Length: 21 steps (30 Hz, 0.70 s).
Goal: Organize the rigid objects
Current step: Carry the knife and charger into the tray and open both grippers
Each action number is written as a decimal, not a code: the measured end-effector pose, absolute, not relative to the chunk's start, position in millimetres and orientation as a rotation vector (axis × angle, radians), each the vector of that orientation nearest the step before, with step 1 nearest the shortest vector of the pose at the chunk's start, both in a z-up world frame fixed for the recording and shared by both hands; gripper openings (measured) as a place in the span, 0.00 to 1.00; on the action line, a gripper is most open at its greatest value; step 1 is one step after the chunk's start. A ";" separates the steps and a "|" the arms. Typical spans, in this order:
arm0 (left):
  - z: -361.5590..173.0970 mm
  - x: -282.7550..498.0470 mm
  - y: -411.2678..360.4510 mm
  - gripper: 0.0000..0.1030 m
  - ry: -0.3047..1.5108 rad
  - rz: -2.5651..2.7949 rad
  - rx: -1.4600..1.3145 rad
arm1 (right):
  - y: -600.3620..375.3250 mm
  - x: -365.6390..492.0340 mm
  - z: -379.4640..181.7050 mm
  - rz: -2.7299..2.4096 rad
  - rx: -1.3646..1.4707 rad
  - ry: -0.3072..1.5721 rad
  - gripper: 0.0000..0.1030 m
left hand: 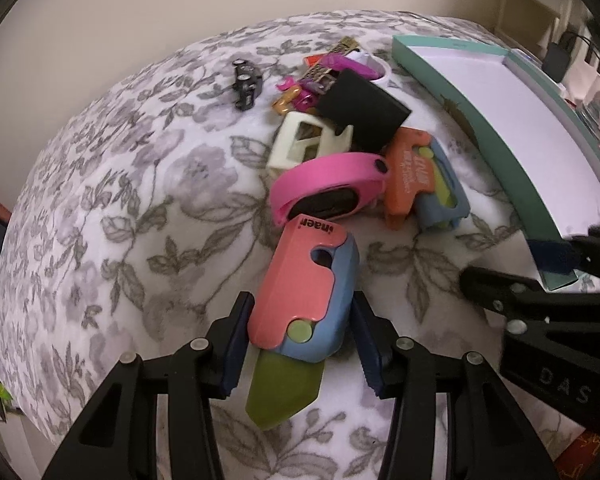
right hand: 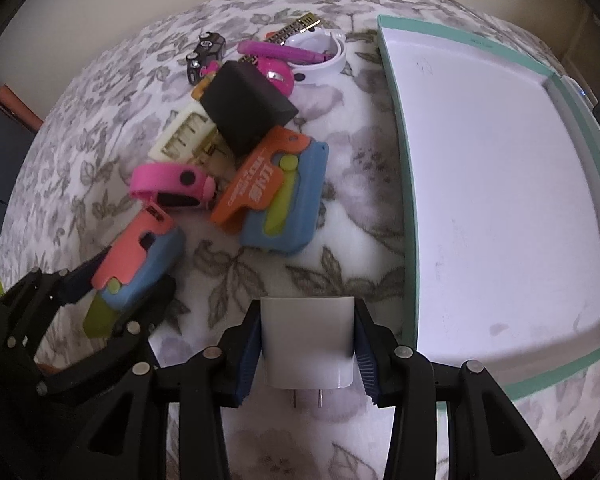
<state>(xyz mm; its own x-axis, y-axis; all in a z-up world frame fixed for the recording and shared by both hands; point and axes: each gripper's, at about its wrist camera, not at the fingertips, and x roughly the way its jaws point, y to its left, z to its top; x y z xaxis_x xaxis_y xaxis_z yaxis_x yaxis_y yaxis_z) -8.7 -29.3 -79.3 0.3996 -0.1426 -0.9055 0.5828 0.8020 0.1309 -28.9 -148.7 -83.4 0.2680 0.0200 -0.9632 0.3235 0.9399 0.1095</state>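
Green blade point(left hand: 284, 392) of toy knife point(left hand: 304, 292) points toward camera

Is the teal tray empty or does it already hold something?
Empty: the tray shows only its bare white floor, as far as it is in view.

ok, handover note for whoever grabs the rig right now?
Left claw: shut on the pink-and-blue toy knife, green blade out, at the near end of the pile.
Right claw: shut on the white plug adapter, just beside the tray.
Tray holds nothing yet.
Left: both held items, plus the orange-and-blue toy, pink band, black block, toy car and the small bits behind.
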 end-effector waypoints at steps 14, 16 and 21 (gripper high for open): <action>-65.1 -1.6 12.7 0.44 1.066 -0.403 0.346 | -153.3 -53.7 -80.7 -0.177 0.435 1.295 0.43; -61.8 -0.3 17.3 0.44 1.061 -0.398 0.323 | -157.2 -57.0 -78.0 -0.165 0.475 1.279 0.43; -52.5 2.8 24.3 0.44 1.039 -0.387 0.289 | -160.0 -58.9 -69.7 -0.156 0.491 1.248 0.43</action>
